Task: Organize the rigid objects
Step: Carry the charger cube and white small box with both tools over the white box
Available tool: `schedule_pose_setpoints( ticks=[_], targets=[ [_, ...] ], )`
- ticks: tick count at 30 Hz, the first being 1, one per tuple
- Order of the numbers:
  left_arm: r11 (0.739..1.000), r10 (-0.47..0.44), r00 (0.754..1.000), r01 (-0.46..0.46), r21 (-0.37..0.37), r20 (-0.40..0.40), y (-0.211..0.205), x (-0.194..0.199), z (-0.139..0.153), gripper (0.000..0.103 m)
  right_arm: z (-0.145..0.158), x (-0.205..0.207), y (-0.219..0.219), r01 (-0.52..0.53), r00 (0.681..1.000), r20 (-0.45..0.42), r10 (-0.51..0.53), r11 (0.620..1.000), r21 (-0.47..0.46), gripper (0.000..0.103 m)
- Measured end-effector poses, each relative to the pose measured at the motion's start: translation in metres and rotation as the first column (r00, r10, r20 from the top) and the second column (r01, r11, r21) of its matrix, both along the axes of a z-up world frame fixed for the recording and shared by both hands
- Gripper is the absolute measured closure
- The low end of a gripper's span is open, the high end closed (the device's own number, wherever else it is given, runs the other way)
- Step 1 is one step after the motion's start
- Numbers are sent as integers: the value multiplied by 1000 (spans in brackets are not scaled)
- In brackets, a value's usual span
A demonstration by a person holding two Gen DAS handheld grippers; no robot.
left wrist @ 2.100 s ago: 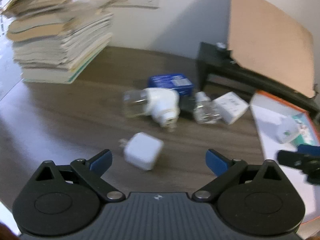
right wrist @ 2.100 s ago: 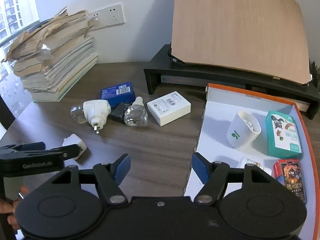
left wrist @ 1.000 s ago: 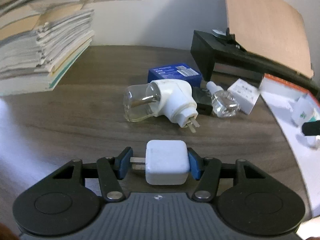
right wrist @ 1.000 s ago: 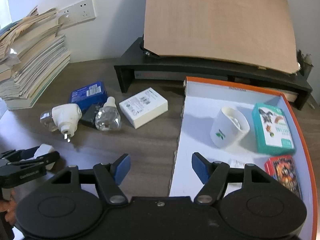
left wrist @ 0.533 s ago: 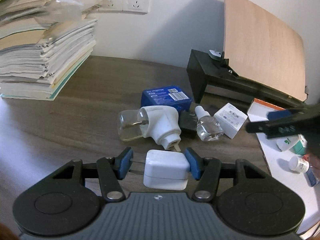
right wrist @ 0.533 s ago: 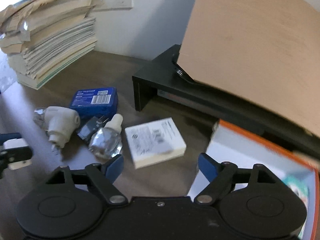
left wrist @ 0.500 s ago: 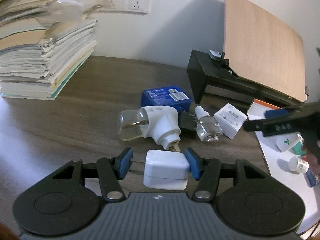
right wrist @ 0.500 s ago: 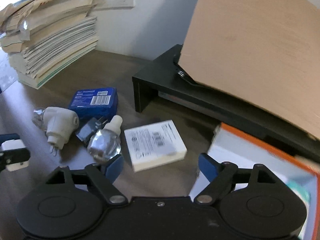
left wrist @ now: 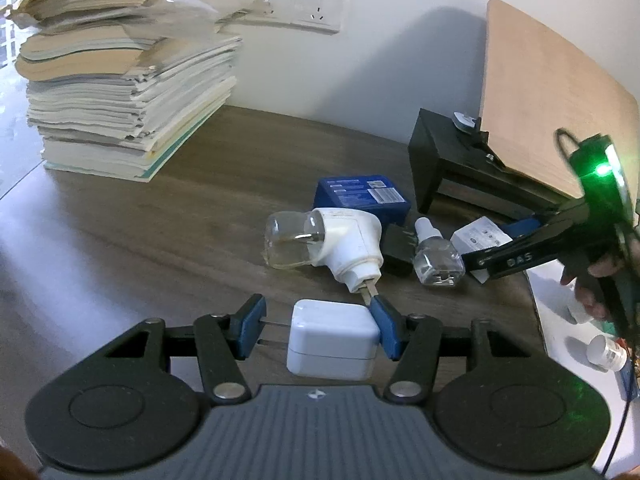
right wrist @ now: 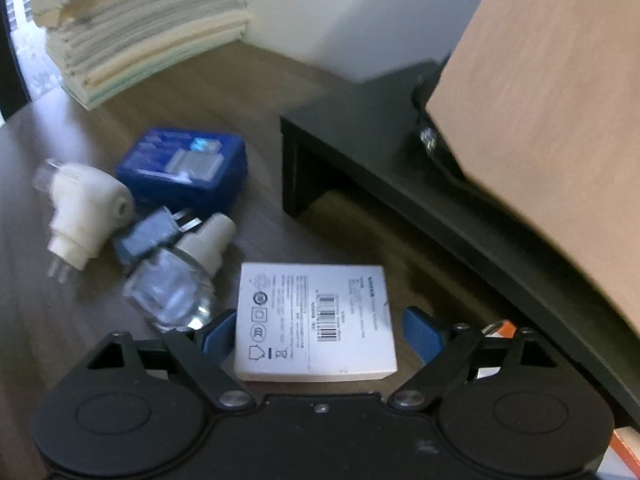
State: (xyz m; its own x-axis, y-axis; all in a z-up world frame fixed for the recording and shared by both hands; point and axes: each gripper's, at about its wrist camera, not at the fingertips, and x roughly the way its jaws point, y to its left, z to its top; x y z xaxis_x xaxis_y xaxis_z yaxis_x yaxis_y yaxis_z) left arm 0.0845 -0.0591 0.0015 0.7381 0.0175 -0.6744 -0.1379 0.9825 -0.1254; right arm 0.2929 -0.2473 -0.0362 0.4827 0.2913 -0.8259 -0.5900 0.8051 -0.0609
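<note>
The left gripper (left wrist: 320, 330) pinches a white charger cube (left wrist: 331, 338) between its 2 blue pads, with the cube's prongs pointing at the left pad; the cube is held just above the wooden table (left wrist: 160, 240). The right gripper (right wrist: 318, 334) has just been opening its jaws, which now stand spread wide on either side of a flat white box (right wrist: 314, 326); the box lies on the table and the right pad is clear of it. Just left of the box lie a clear refill bottle (right wrist: 176, 284), a dark plug (right wrist: 146, 236), a white plug-in diffuser (right wrist: 84, 208) and a blue box (right wrist: 184, 168). A black stand (right wrist: 400, 184) sits behind them.
</note>
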Motion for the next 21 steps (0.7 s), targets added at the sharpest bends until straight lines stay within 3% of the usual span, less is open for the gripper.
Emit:
schedule_pose_setpoints(
  ticks=[3,13,17,21],
  targets=[
    [1000,4,1000,-4,9,3,-6,0,3,45,2,-5,-2,47,999,-8,-47,998,30,10],
    [998,-60,998,60,-5,23,-37,18,14,45,51,-71,-40,229,970,43,-238,962,150,11],
    [992,-126,991,127,-4,33,-59,26,19,45,68,-100,-70,347,932,37,-360,919,184,11],
    [978,-207,978,207,-13,37,-88,32,21,45,76,-126,-102,478,871,24,-490,859,186,11]
  ],
)
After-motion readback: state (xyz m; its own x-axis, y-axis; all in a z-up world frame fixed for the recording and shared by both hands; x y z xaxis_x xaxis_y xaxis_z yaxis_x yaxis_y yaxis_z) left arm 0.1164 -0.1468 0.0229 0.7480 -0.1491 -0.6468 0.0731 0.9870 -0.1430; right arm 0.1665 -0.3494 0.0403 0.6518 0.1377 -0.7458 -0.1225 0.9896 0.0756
